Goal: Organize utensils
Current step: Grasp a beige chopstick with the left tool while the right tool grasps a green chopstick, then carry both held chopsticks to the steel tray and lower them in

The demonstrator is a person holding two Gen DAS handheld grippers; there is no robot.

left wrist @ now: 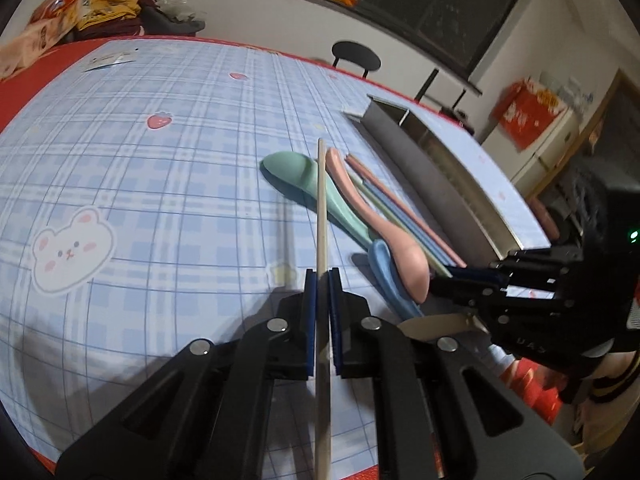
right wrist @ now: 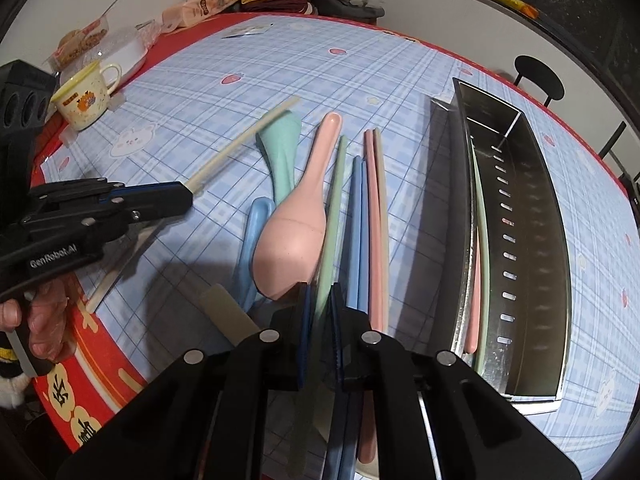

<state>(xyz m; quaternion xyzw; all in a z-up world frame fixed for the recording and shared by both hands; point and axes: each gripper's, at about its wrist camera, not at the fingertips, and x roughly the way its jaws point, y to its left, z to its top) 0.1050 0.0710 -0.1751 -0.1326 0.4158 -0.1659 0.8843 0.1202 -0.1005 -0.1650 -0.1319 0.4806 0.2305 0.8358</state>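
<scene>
Cream chopstick (left wrist: 321, 216) lifted; pastel spoons (right wrist: 294, 236), chopsticks (right wrist: 370, 216) beside steel tray (right wrist: 532, 216), seemingly touching

Open checked tablecloth (left wrist: 140, 184) is lying clear from 9 to 12 o'clock of the left gripper (left wrist: 323, 280). Toward 1 o'clock, the green spoon (left wrist: 296, 176), pink spoon (left wrist: 384, 232) and loose chopsticks (right wrist: 370, 224) are crowding the path. Beyond them at 2 o'clock the steel tray (right wrist: 532, 240) is walling the way, just beside the chopsticks. The right gripper (right wrist: 320, 300) is sitting among the chopsticks.
</scene>
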